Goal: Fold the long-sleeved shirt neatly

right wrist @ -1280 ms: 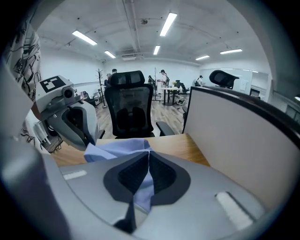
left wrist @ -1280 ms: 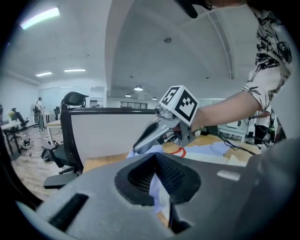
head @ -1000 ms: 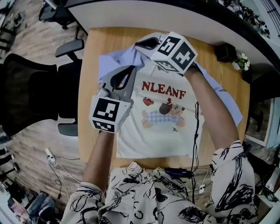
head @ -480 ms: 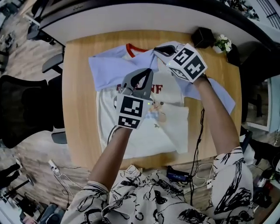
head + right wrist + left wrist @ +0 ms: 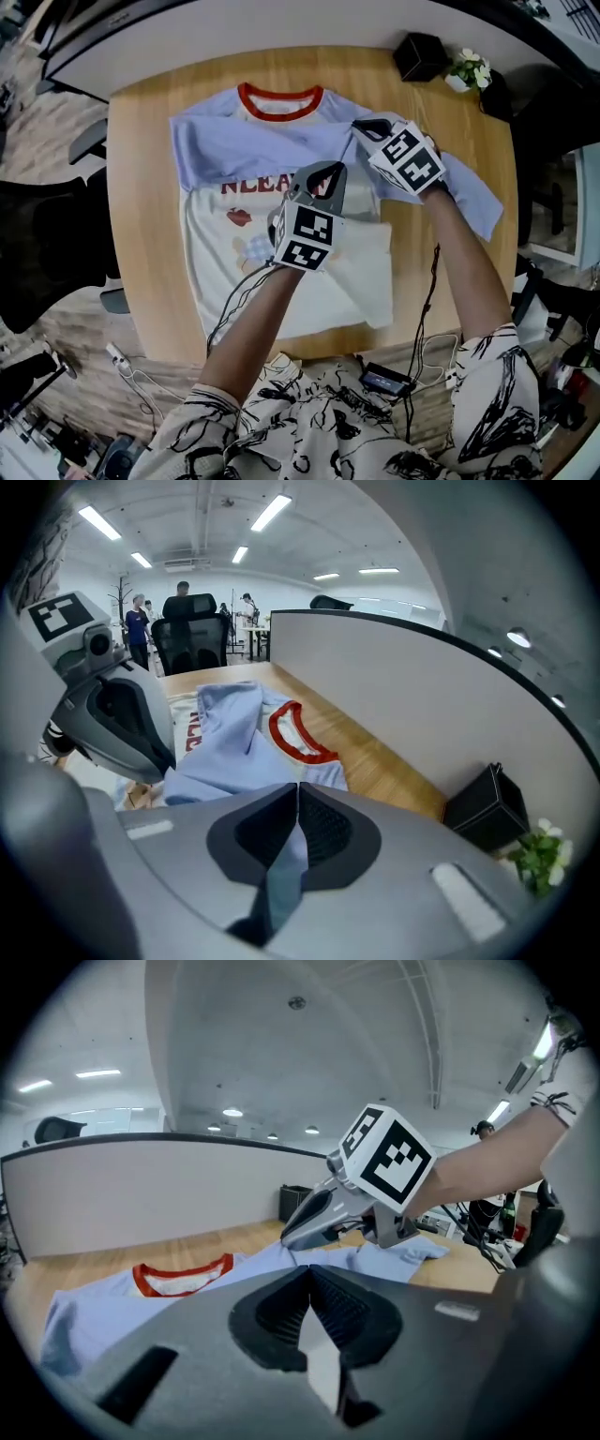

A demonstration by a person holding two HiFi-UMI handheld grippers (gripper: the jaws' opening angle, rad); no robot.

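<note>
The long-sleeved shirt (image 5: 225,262) lies on the wooden table (image 5: 141,234), white in the body, with light blue sleeves and a red collar (image 5: 279,98). Its right side is lifted into a loose white flap (image 5: 366,272). My left gripper (image 5: 322,171) hovers over the chest, shut on white cloth (image 5: 319,1354). My right gripper (image 5: 367,127) is by the right shoulder, shut on light blue sleeve cloth (image 5: 281,874). In the left gripper view, the right gripper (image 5: 300,1227) sits just ahead. The right sleeve (image 5: 473,192) trails to the table's right edge.
A black box (image 5: 419,56) and a small potted plant (image 5: 469,67) stand at the table's far right corner. A grey partition (image 5: 281,33) runs behind the table. A black chair (image 5: 47,253) is on the left, and cables (image 5: 384,380) hang at the near edge.
Both grippers have moved to the right across the shirt and come lower, still shut on cloth. The collar and left sleeve, partly covered before, now lie in plain view.
</note>
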